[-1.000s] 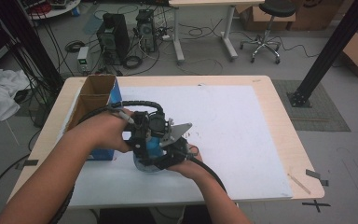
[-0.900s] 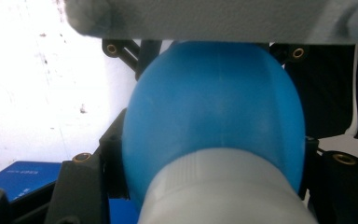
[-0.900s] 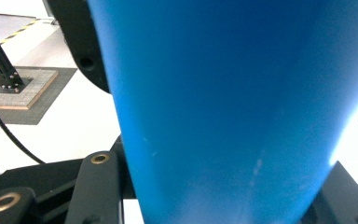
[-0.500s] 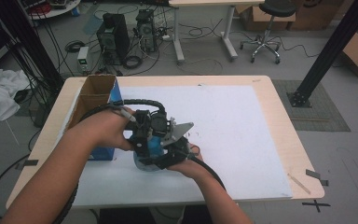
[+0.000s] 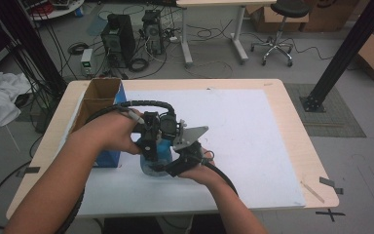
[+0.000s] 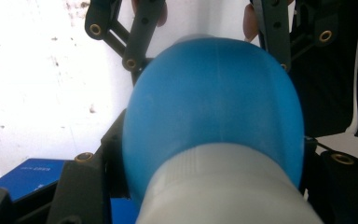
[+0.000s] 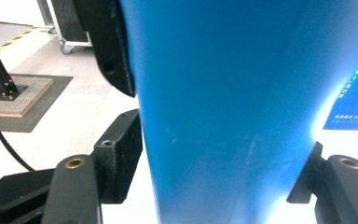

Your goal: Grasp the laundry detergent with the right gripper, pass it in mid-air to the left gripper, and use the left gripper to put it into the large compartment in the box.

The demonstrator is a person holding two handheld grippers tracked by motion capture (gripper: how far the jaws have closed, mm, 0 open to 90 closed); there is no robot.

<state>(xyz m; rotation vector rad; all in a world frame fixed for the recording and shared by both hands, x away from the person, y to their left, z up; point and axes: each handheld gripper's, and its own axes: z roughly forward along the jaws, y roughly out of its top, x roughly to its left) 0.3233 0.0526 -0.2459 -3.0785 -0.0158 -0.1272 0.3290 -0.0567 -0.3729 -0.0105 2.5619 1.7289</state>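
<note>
Meanwhile the right tool point(image 5: 168, 163) has just been loosening around the blue bottle point(image 5: 157, 155), left tool point(image 5: 151, 141) clenched on it.

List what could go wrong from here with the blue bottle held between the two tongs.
1. The right tongs have just been opening around the blue bottle; if the left tongs, clamped near its white cap, slip on the rounded shoulder, the bottle could drop onto the white sheet.
2. The two tongs crowd together on the bottle, so they may knock each other.
3. The blue box sits right beside the bottle and could be bumped.
</note>
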